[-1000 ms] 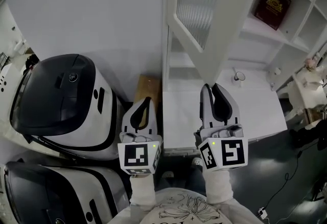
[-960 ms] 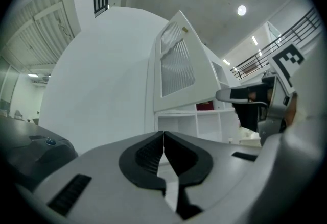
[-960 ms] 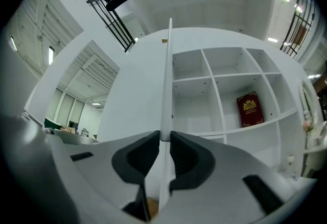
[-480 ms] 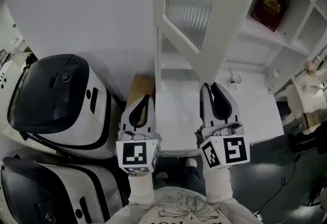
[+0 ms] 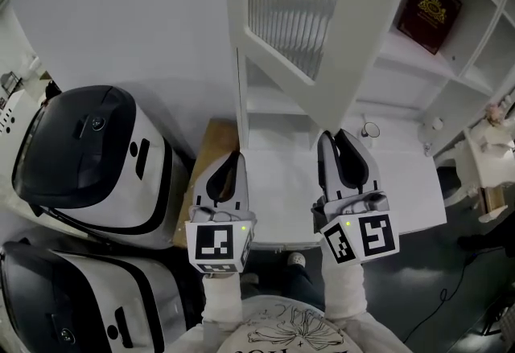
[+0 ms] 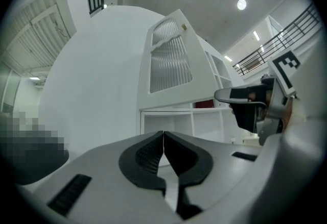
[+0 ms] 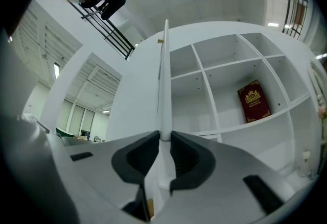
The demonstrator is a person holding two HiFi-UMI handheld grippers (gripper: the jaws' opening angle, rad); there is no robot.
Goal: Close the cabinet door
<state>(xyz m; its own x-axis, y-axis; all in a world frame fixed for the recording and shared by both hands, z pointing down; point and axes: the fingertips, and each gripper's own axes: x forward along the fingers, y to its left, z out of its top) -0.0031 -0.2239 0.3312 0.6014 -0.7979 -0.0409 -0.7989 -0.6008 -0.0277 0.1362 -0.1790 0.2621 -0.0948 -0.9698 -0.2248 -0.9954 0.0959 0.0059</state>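
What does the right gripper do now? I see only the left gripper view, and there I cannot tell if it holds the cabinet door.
Observer: In the right gripper view, the right gripper has the edge of the cabinet door between its jaws. The pads touch it, though the jaws have just opened a little.
Operator: I see a red patch on the shelves. What is it?
Observer: A dark red book with a gold emblem, standing in one compartment.
Operator: What is at the left of my gripper?
Observer: The head view shows two black and white machines there, apart from the left gripper.
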